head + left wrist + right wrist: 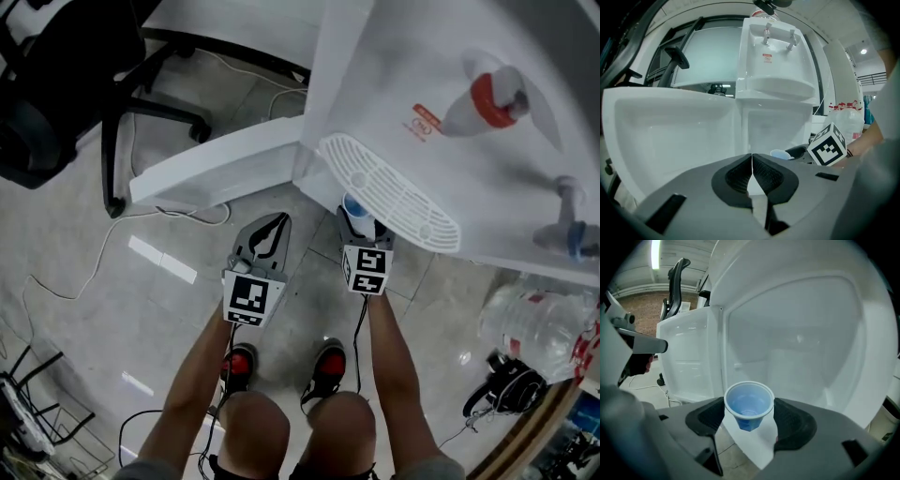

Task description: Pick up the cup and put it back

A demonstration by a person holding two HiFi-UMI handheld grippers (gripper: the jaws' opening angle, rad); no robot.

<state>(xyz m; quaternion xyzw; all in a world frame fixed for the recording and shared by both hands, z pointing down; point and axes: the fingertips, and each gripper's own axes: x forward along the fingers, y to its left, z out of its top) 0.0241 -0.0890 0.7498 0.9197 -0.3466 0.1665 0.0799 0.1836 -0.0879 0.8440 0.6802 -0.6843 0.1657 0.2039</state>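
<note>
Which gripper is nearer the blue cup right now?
Right. The right gripper has its jaws closed on the blue cup, in front of the water dispenser. The left gripper is shut and empty, off to the cup's left, not touching it.

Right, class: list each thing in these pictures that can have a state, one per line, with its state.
Left claw, shut, nothing in it.
Right claw, shut on the cup.
Cup, upright, mouth up, held in front of the dispenser; whether it holds water is unclear.
Drip tray, nothing on it.
</note>
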